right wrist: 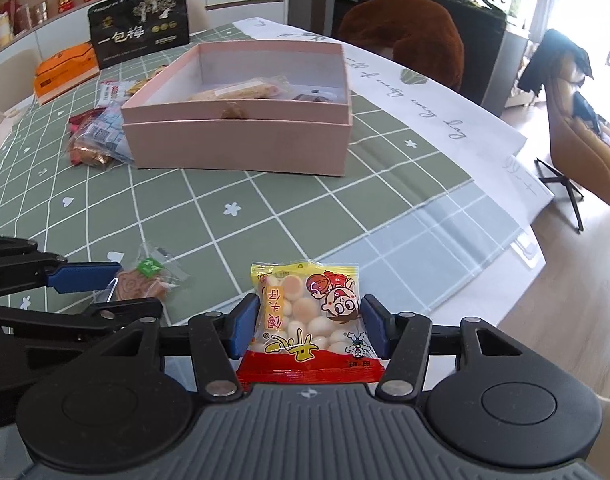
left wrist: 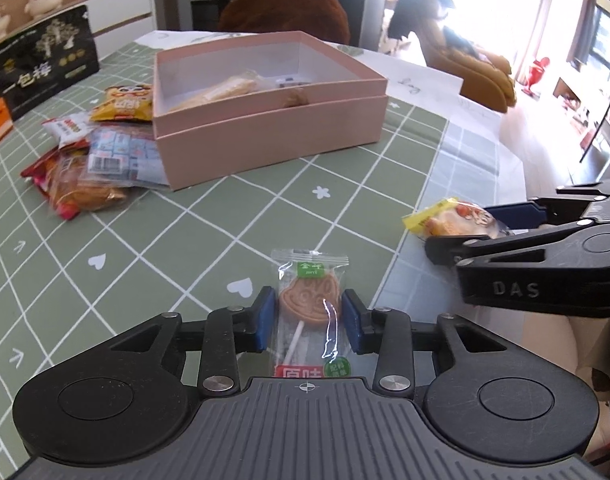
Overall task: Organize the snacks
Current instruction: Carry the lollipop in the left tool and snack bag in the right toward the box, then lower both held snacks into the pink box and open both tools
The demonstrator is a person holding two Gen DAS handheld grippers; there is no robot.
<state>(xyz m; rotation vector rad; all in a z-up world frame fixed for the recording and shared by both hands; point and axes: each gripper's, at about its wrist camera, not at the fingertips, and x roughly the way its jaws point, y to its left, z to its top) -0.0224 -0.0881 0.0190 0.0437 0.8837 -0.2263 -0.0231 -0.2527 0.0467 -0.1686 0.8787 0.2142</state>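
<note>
A monkey-face lollipop (left wrist: 310, 292) in a clear wrapper lies lengthwise between the blue pads of my left gripper (left wrist: 308, 297), which is shut on the wrapper's sides just above the green checked tablecloth (left wrist: 209, 216). My right gripper (right wrist: 310, 304) is shut on a yellow and red bag of small round biscuits (right wrist: 305, 316). The two grippers sit side by side near the table's front. In the left wrist view the right gripper (left wrist: 461, 229) holds its biscuit bag (left wrist: 441, 218) at the right edge. Farther back stands the open pink box (right wrist: 241, 140) with a few packets inside.
A pile of loose snack packets (left wrist: 97, 160) lies left of the pink box (left wrist: 273, 136). A black stand-up pouch (right wrist: 139, 24) and an orange carton (right wrist: 65, 70) stand at the back left. A brown chair (right wrist: 409, 24) is behind the table; the table's edge drops off at the right.
</note>
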